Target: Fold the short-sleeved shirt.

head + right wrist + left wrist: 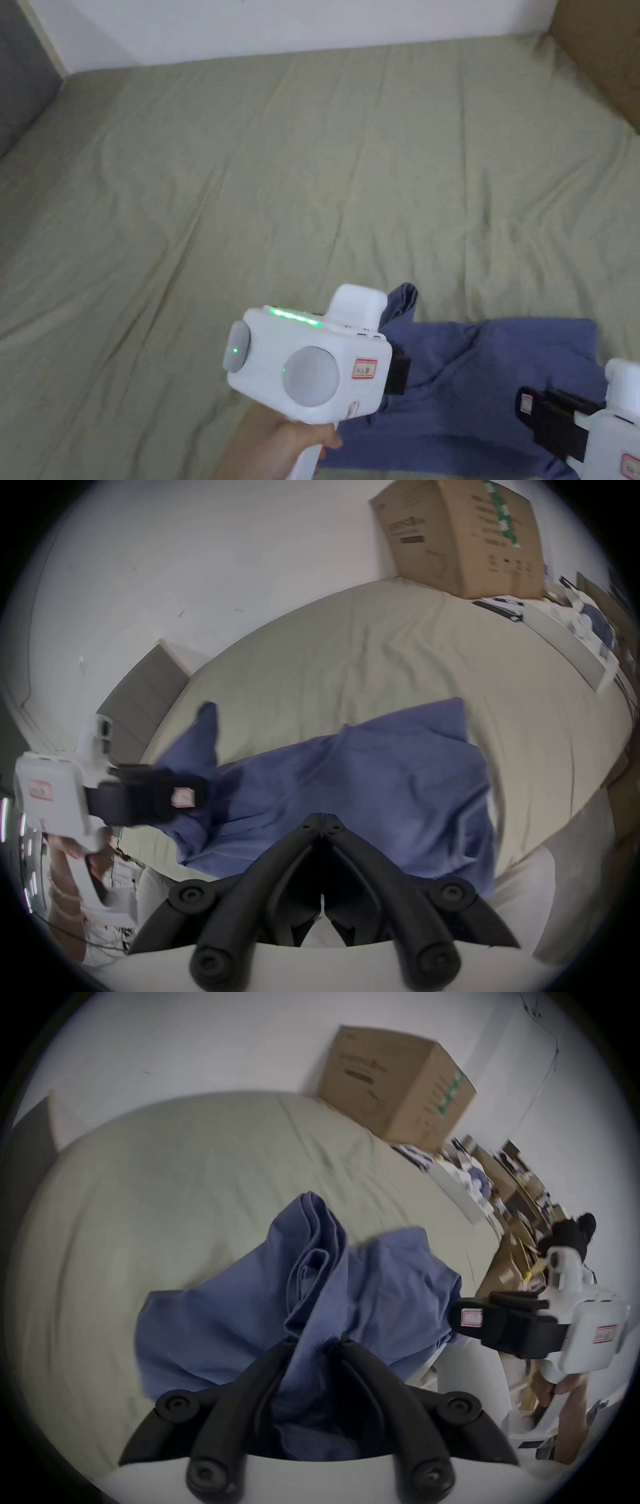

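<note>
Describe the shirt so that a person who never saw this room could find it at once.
Start at the wide bed with the pale green sheet against the white wall. At its near edge lies the shirt, crumpled, one bunched part between the jaws of the left gripper. It is the only blue cloth on the sheet.

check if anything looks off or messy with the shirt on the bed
The blue shirt lies bunched at the bed's near edge, not spread flat. The left tongs pinch a gathered wad of it, so folds stand up. The right tongs are shut on nothing.
</note>
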Demonstrator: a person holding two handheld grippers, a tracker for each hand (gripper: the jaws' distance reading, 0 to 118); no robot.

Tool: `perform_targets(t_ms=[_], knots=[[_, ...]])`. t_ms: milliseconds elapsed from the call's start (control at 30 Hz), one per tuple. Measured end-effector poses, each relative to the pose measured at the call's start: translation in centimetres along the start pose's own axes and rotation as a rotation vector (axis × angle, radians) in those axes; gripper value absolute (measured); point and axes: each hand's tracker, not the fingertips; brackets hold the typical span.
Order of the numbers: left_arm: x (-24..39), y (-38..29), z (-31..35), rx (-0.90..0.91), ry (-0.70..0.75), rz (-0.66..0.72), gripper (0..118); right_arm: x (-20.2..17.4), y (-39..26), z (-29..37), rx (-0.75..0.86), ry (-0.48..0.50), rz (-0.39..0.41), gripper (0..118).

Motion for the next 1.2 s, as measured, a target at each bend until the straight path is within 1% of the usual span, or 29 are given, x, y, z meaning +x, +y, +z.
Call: perform_targets(t_ms=[67,100,133,167,200,233,300,400,467,500,533,567,600,633,700,733,800,867,900,967,1000,1067,1167,1200], knots=[[1.2,0.0,-2.0,-0.021,0.013,-0.019,11,0.8,-0.2,0.5,0.005,-0.014,-0.014,0],[1.4,-0.1,-2.9,-0.024,0.014,-0.016,18,1.2,-0.3,0.7,0.006,-0.019,-0.022,0],[1.3,-0.1,-3.3,-0.029,0.003,-0.001,41,1.5,-0.4,0.8,0.008,-0.023,-0.027,0],[1.1,-0.2,-3.5,-0.037,-0.027,0.029,66,1.6,-0.4,0.8,0.007,-0.026,-0.031,0],[1.0,0.0,-3.2,-0.042,-0.048,0.075,88,1.8,-0.5,0.9,0.005,-0.029,-0.034,0],[0.6,0.0,-2.8,-0.031,-0.066,0.116,100,1.8,-0.5,0.9,0.005,-0.031,-0.034,0],[-0.3,0.0,-1.2,0.013,-0.089,0.165,101,1.8,-0.5,0.9,0.003,-0.033,-0.031,0],[-2.2,0.3,2.1,0.103,-0.076,0.208,101,1.6,-0.6,0.7,0.0,-0.024,-0.026,0],[-3.7,0.5,3.8,0.139,-0.073,0.236,100,1.3,-0.5,0.5,-0.001,-0.014,-0.021,0],[-4.6,0.4,4.4,0.148,-0.052,0.266,98,1.2,-0.5,0.4,-0.001,-0.01,-0.02,0],[-5.6,0.3,4.5,0.144,-0.028,0.292,82,1.0,-0.4,0.3,-0.002,-0.004,-0.019,0],[-6.3,0.1,4.5,0.139,0.001,0.318,57,1.0,-0.4,0.2,-0.003,0.001,-0.019,0],[-6.5,0.1,4.3,0.124,0.031,0.321,26,0.8,-0.4,0.1,-0.003,0.007,-0.017,0],[-6.9,-0.2,3.8,0.111,0.058,0.319,6,0.7,-0.4,0.1,-0.003,0.013,-0.014,0],[-7.1,-1.0,2.5,0.079,0.088,0.334,6,0.5,-0.4,0.1,0.0,0.02,-0.009,0],[-6.9,-1.4,1.7,0.051,0.041,0.334,1,0.4,-0.3,0.1,0.0,0.023,-0.009,0],[-6.1,-2.1,0.6,0.02,-0.08,0.351,0,0.4,-0.3,0.1,-0.001,0.026,-0.007,0],[-4.8,-2.7,-0.5,0.004,-0.153,0.357,0,0.4,-0.2,0.1,-0.001,0.026,-0.008,0],[-3.9,-2.7,-1.3,-0.031,-0.175,0.332,0,0.5,-0.2,0.1,0.0,0.026,-0.009,0],[-2.2,-2.7,-2.1,-0.039,-0.181,0.294,0,0.6,-0.1,0.2,0.001,0.025,-0.011,0],[-1.4,-2.7,-2.5,-0.051,-0.206,0.258,0,0.6,0.0,0.3,0.002,0.023,-0.011,0],[0.1,-2.6,-3.3,-0.071,-0.261,0.227,0,0.7,0.0,0.5,0.005,0.02,-0.008,0],[1.4,-2.7,-4.9,-0.127,-0.274,0.168,0,0.7,0.1,0.6,0.007,0.014,-0.008,0],[1.6,-2.7,-5.3,-0.129,-0.259,0.175,0,0.6,0.1,0.7,0.009,0.013,-0.008,0]])
